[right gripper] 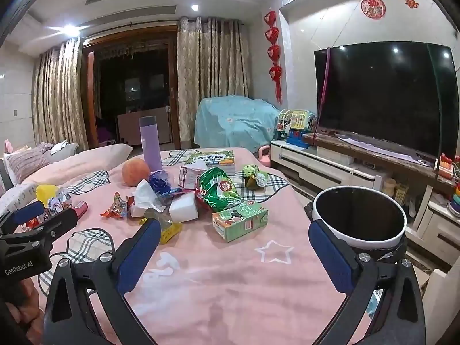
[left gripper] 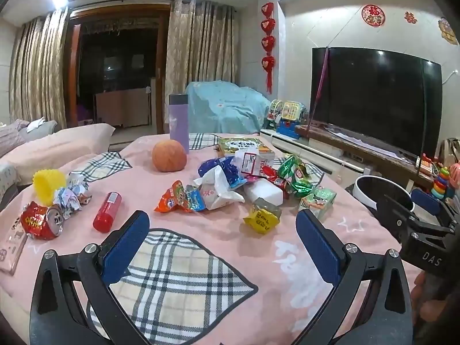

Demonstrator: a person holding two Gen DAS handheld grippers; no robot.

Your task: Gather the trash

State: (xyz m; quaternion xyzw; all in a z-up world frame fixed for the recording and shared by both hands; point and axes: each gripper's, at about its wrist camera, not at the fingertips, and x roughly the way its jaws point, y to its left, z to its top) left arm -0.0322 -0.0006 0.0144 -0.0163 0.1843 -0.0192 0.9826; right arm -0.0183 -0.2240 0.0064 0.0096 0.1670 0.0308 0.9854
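While two grippers gape, one bin point(right gripper: 359, 218), one orange point(left gripper: 169, 155)

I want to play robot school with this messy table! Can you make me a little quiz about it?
1. True or false: the left gripper is holding a wrapper.
2. What stands right behind the orange ball? A) a purple bottle B) a teapot C) a lamp
3. Fill in: the trash bin at the table's right edge has a ____ rim.

Key
1. False. Both the left gripper and the right gripper are open with nothing between their fingers.
2. A, the purple bottle.
3. White.
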